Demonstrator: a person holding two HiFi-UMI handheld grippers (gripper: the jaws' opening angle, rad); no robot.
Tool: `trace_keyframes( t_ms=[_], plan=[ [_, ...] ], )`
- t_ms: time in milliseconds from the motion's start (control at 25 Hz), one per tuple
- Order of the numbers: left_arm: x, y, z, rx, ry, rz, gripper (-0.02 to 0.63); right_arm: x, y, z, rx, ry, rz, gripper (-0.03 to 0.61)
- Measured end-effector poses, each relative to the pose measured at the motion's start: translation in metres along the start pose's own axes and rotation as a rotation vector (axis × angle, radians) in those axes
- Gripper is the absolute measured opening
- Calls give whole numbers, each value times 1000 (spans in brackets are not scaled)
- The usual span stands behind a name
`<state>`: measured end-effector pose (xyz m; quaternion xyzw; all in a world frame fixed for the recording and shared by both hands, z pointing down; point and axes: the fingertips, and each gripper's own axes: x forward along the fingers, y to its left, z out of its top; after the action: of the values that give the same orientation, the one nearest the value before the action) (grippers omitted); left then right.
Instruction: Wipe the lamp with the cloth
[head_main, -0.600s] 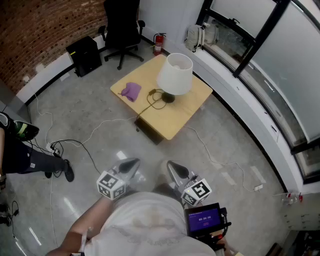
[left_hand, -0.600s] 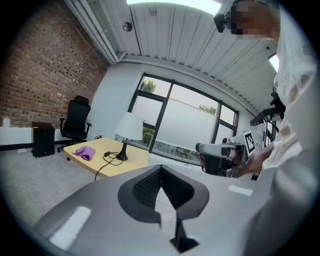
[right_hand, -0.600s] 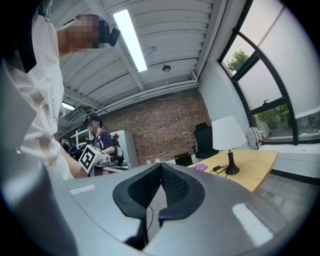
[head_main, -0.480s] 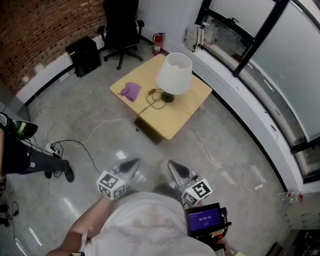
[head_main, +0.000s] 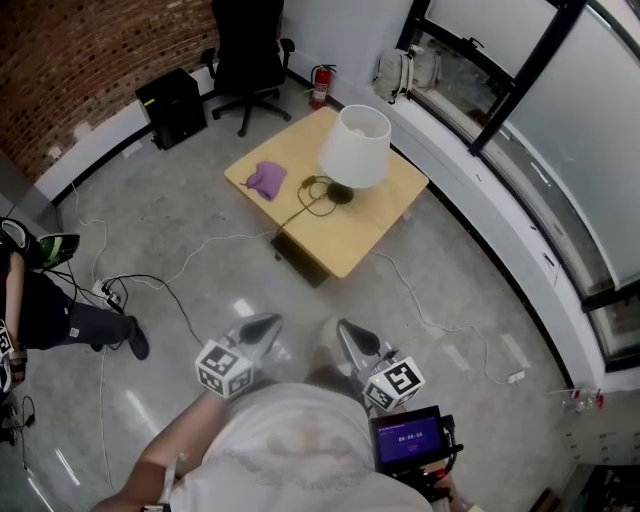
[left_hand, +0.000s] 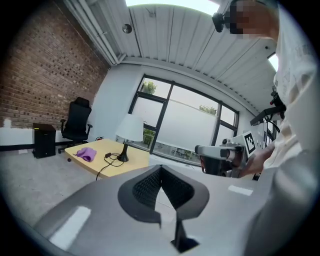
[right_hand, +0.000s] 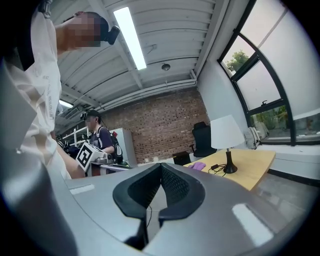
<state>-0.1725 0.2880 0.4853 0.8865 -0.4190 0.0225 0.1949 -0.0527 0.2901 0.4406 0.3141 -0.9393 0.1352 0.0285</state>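
- The left gripper (head_main: 262, 328) is held low in front of the person, well short of the worktop (head_main: 350, 240). In its own view the left gripper (left_hand: 160, 170) has its jaws pressed together, with nothing between them.
- The right gripper (head_main: 350, 336) sits just beside it, roughly level. The right gripper view shows the right gripper (right_hand: 161, 168) with its tips closed on each other, likewise empty.
- Each gripper shows in the other's camera: the right gripper (left_hand: 220, 152) off to the side, and the left gripper (right_hand: 90, 155) with its marker cube.
- The lamp (head_main: 353, 150) stands upright on the wooden worktop, with a white shade on a thin stem and a dark round base (it is well away from both grippers). It also shows in the left gripper view (left_hand: 129, 131) and the right gripper view (right_hand: 226, 135).
- The purple cloth (head_main: 266, 179) lies crumpled on the worktop near its left edge, apart from the lamp's base. It shows too at (left_hand: 86, 153) and (right_hand: 198, 165).
- A black cord (head_main: 310, 195) coils on the worktop between cloth and base, then trails off the edge to the floor.
- Beyond the worktop are a black office chair (head_main: 245, 50), a red fire extinguisher (head_main: 320, 85) and a pale backpack (head_main: 395, 70) by the window.
- A seated person (head_main: 50, 305) is at the left edge of the head view.
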Motion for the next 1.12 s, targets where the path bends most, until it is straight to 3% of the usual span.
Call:
trace_keyframes(
  t_ms=[600, 1120],
  plan=[
    [4, 21, -7, -47, 0, 108, 2, 26, -17, -3, 25, 69, 78, 14],
    [78, 63, 30, -24, 32, 175, 2, 77, -104, 27, 36, 44, 121, 14]
  ],
)
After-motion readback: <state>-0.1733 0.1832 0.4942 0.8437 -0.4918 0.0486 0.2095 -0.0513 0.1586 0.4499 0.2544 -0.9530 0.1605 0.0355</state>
